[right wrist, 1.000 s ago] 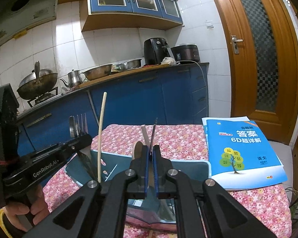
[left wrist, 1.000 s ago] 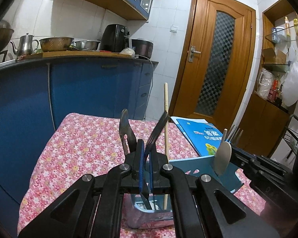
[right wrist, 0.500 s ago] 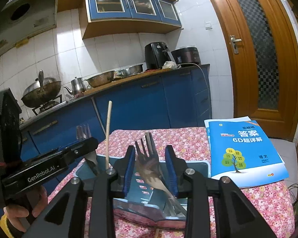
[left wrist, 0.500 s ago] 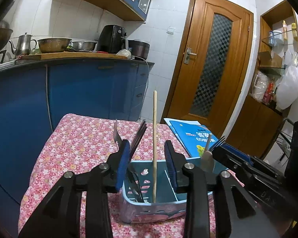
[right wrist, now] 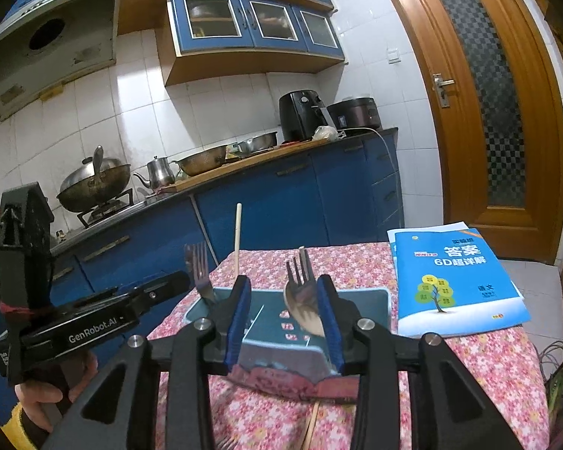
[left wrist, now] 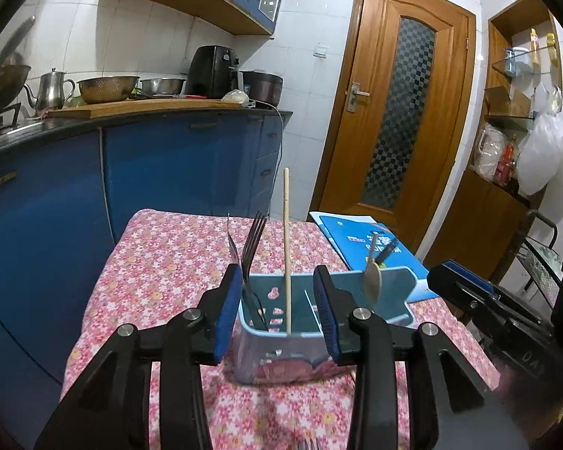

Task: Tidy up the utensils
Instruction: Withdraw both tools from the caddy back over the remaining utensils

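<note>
A light blue utensil caddy (left wrist: 390,281) stands on the floral tablecloth (left wrist: 161,262). In the left wrist view a fork (left wrist: 253,242) leans in its left compartment, a wooden chopstick (left wrist: 286,232) stands in the middle, and a spoon (left wrist: 372,281) stands on the right. My left gripper (left wrist: 277,311) is open and empty just in front of the caddy. My right gripper (right wrist: 283,317) is open and empty at the caddy (right wrist: 371,300), with a fork and spoon (right wrist: 300,300) standing between its fingers. The chopstick (right wrist: 237,238) and another fork (right wrist: 198,270) stand further left.
A blue workbook (right wrist: 454,281) lies at the table's right side, also in the left wrist view (left wrist: 371,245). Blue kitchen cabinets (left wrist: 161,172) and a wooden door (left wrist: 401,112) lie beyond. A chopstick (right wrist: 311,427) and fork tines (left wrist: 307,444) lie on the cloth near me.
Both grippers have opened, letting go of the utensils they held, and have drawn back from the caddy. The forks and spoon now stand in the caddy.
</note>
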{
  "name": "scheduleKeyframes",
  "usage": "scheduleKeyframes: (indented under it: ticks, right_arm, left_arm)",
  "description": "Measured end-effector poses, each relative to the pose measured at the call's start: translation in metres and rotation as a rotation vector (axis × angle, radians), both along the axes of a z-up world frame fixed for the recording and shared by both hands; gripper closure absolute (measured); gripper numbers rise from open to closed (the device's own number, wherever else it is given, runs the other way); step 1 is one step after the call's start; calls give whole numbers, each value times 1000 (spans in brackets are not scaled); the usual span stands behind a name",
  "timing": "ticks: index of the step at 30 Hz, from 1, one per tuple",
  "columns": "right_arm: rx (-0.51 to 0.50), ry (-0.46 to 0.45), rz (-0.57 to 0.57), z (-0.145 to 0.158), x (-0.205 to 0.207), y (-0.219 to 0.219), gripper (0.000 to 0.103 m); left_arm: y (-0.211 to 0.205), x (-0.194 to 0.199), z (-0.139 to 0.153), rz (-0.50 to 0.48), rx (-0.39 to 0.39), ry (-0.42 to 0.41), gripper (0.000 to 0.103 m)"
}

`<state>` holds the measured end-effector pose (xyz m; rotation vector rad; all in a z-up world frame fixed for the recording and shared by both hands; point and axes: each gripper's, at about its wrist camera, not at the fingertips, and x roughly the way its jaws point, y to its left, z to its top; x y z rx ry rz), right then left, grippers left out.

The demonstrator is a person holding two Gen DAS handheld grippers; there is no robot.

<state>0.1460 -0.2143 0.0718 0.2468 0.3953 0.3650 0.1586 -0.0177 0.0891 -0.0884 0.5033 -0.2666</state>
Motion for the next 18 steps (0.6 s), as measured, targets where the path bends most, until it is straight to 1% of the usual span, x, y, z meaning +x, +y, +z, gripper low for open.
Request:
scheduleKeyframes:
  ticks: [8, 18]
  right_arm:
    - [-13, 16, -1, 5, -31, 2, 62]
    - [-36, 61, -5, 1, -64, 3, 62]
  left_arm:
    - [-1, -34, 5, -11, 21, 19, 60]
    - [2, -70, -5, -14, 36, 79, 60]
